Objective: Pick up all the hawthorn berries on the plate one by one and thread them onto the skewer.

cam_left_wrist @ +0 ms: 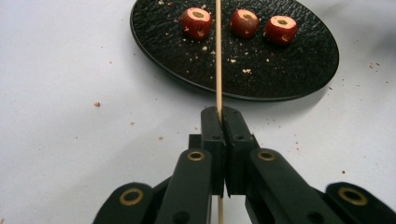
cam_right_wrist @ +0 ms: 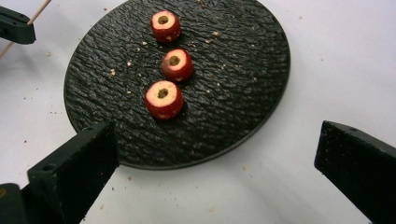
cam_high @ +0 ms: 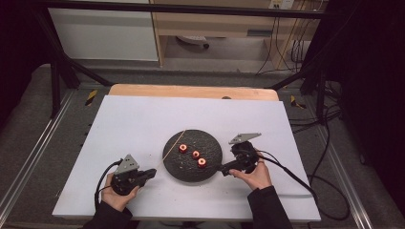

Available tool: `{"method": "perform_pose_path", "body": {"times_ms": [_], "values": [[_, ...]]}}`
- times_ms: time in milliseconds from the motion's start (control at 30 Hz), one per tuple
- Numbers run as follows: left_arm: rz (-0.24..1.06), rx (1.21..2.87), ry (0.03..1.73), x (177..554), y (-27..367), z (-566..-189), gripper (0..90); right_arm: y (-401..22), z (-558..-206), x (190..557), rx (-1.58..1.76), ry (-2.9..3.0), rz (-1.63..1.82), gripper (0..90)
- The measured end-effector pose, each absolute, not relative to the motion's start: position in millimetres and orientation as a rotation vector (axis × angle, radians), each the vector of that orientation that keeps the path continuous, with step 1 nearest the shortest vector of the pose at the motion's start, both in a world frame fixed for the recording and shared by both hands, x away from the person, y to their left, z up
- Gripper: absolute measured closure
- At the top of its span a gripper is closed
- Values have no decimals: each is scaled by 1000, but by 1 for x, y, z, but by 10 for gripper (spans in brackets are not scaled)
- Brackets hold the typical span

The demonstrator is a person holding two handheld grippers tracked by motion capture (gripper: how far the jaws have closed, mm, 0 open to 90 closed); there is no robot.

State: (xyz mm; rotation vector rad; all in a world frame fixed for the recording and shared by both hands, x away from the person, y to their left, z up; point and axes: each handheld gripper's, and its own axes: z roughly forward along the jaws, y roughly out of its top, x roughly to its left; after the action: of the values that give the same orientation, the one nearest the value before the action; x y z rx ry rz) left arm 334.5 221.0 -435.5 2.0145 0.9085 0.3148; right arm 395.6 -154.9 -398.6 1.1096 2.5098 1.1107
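A thin wooden skewer point(cam_left_wrist: 218, 56) is pinched between the closed jaws of the left gripper point(cam_left_wrist: 223, 122), its free end reaching over the near rim of a round black plate point(cam_left_wrist: 299, 70) in the middle of the white table point(cam_high: 138, 119). Three cored red fruit pieces point(cam_right_wrist: 164, 99) sit in a row on the plate among scattered crumbs. The right gripper point(cam_right_wrist: 212, 149) hangs just beside the plate's edge, jaws spread wide and holding nothing.

White table point(cam_high: 143, 119), grey floor point(cam_high: 76, 114), wood cabinet point(cam_high: 215, 24) behind.
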Motion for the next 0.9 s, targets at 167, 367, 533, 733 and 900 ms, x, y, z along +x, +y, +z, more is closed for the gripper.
{"method": "perform_pose_path", "body": {"times_ms": [167, 367, 533, 733, 900], "values": [[308, 2008, 906, 334, 222, -436, 885, -140, -396, 401, 1094, 2527, 1069, 6], [305, 2011, 908, 334, 223, -436, 885, -129, -394, 407, 1089, 2565, 1011, 9], [304, 2011, 906, 334, 222, -437, 885, -119, -390, 412, 1078, 2600, 967, 30], [299, 2014, 906, 334, 222, -437, 885, -105, -387, 421, 1053, 2647, 915, 71], [297, 2012, 906, 334, 222, -437, 885, -89, -388, 429, 1011, 2720, 834, 142]]}}
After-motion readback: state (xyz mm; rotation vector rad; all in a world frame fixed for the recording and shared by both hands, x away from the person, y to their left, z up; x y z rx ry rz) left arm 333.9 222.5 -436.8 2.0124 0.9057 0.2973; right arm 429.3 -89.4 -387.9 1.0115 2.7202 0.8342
